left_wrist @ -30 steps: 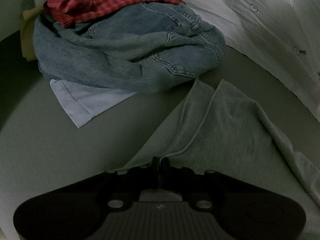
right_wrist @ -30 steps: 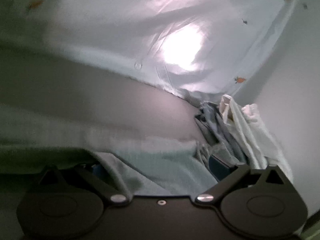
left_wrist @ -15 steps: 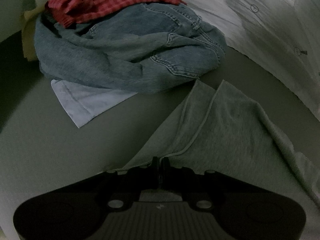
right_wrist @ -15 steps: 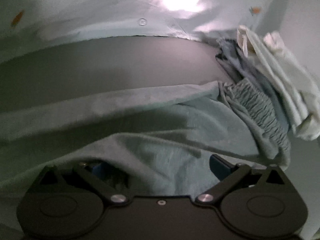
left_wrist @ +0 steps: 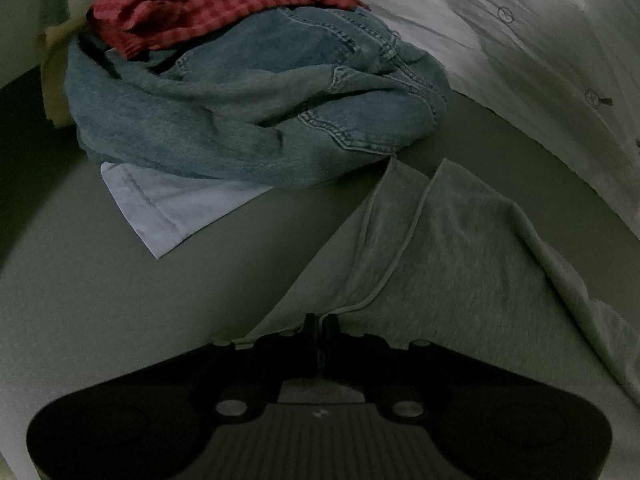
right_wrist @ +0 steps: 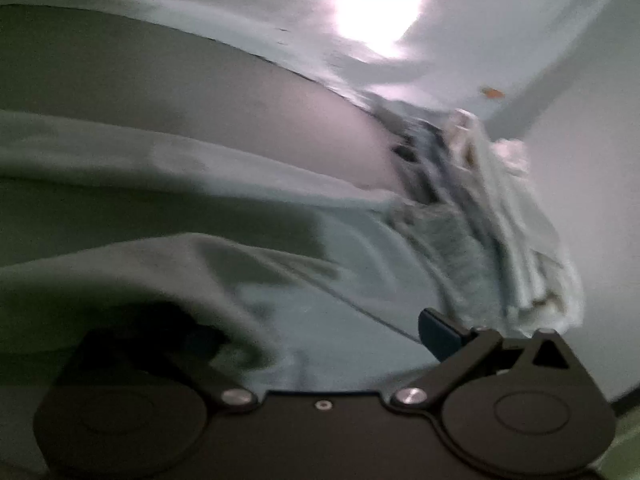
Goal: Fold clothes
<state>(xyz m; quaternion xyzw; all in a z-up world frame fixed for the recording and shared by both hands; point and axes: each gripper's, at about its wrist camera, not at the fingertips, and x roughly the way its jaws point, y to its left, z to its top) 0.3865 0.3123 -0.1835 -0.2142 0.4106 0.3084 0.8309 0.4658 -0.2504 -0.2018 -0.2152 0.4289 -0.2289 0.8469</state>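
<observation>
In the left wrist view a grey garment [left_wrist: 460, 264] lies spread over the dull flat surface [left_wrist: 120, 300], running off to the right. My left gripper [left_wrist: 320, 322] is shut on its piped hem at the near edge. The right wrist view is blurred. There the same pale cloth [right_wrist: 280, 208] lies in loose folds, with a gathered elastic band [right_wrist: 452, 248] at its right end. My right gripper [right_wrist: 316, 332] stands open and low over the cloth. Its right fingertip's blue pad [right_wrist: 436, 332] shows, while a fold hides the left fingertip.
A heap of blue jeans [left_wrist: 248, 120] with a red checked cloth [left_wrist: 208, 0] on top and a light blue garment [left_wrist: 172, 208] under it sits at the far left. A white printed sheet [left_wrist: 520, 40] borders the back. White crumpled cloths [right_wrist: 520, 240] are piled by a wall [right_wrist: 580, 160].
The right gripper has dropped lower over the pale cloth and rolled, so its view now tilts. A fold now covers its left finger. The left gripper has kept still, shut on the hem.
</observation>
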